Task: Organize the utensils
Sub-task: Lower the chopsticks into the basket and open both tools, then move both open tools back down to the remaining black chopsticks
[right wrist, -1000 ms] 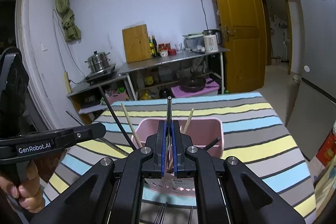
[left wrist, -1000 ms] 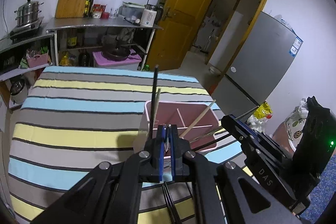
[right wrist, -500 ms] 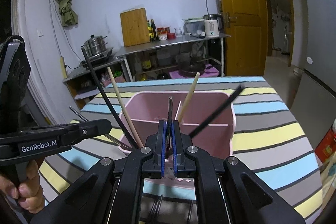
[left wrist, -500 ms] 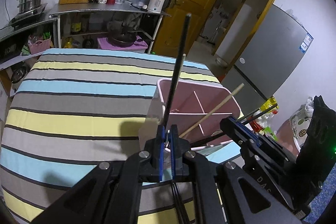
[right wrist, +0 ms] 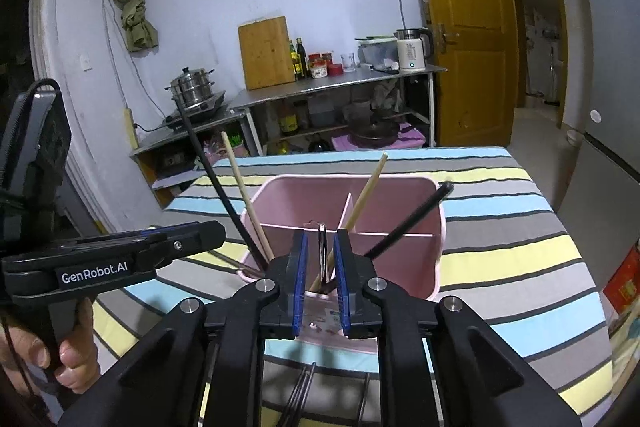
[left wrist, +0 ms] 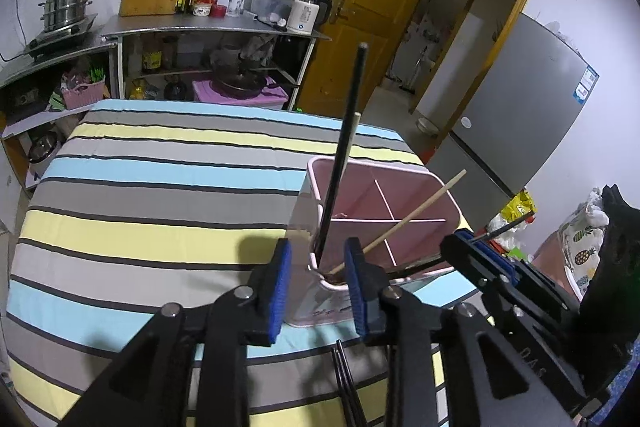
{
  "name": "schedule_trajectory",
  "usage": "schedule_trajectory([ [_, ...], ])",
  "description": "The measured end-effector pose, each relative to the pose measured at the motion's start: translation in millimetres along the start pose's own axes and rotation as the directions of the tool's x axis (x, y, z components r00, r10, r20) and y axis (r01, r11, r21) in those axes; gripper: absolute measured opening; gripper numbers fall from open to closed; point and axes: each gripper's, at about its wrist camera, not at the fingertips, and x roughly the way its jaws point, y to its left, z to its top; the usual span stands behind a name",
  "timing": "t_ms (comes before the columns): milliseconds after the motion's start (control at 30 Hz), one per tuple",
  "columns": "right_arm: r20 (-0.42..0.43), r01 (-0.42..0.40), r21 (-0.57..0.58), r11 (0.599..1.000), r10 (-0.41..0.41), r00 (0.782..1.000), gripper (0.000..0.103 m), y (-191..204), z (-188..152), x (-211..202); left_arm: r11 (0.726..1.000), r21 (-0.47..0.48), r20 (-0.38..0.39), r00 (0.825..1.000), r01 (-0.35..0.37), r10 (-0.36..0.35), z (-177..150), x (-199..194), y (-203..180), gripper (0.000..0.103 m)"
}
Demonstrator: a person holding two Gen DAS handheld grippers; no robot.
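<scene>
A pink divided holder [left wrist: 416, 203] [right wrist: 400, 267] stands on the striped tablecloth [left wrist: 160, 187]. My left gripper [left wrist: 318, 287] is opening at its near corner. A black chopstick [left wrist: 340, 155] and a wooden one stand free in that compartment, clear of the pads. My right gripper [right wrist: 322, 287] is opening too. A metal utensil handle [right wrist: 322, 251] rises between its pads without touching them. A wooden chopstick [right wrist: 366, 195] and a black one [right wrist: 408, 223] lean in the holder. A hand [right wrist: 72, 359] holds the left gripper [right wrist: 120, 255].
Several dark utensils [left wrist: 346, 387] [right wrist: 300, 395] lie on the cloth under the grippers. Behind the table a steel counter [left wrist: 200, 31] carries a steamer pot [left wrist: 66, 7], a cutting board and a kettle. A grey fridge [left wrist: 520, 115] and an open door stand at the right.
Both grippers went from shut to open. The left let go of its black and wooden chopsticks, the right of its metal utensil; all now stand in the holder.
</scene>
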Motion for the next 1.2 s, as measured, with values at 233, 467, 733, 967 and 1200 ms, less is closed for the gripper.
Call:
schedule_trajectory([
  [233,0.031,-0.008,0.003,1.000,0.008,0.999,0.013,2.7,-3.0,-28.9,1.000,0.023,0.051,0.999,-0.009,0.008,-11.0,-29.8,-2.5,0.033],
  [467,0.034,-0.002,0.020,1.000,0.001,0.999,0.014,1.2,-25.8,-60.9,0.999,0.036,0.084,0.996,-0.016,0.013,-41.7,-58.1,-3.2,0.035],
  [733,0.023,0.011,0.057,0.998,-0.013,1.000,0.014,-9.2,-59.2,-91.7,0.999,0.040,0.082,0.997,-0.021,0.017,-85.0,-73.4,-7.5,0.035],
  [967,0.014,0.026,0.079,0.997,-0.027,1.000,0.014,-11.2,-82.9,-110.4,0.998,0.055,0.067,0.997,-0.027,0.023,-118.4,-81.1,-14.1,0.035],
  [1200,-0.012,0.030,0.082,0.996,-0.029,0.999,0.015,-11.3,-103.3,-120.2,0.998,0.058,0.043,0.999,-0.032,0.029,-145.8,-84.4,-18.3,0.035],
])
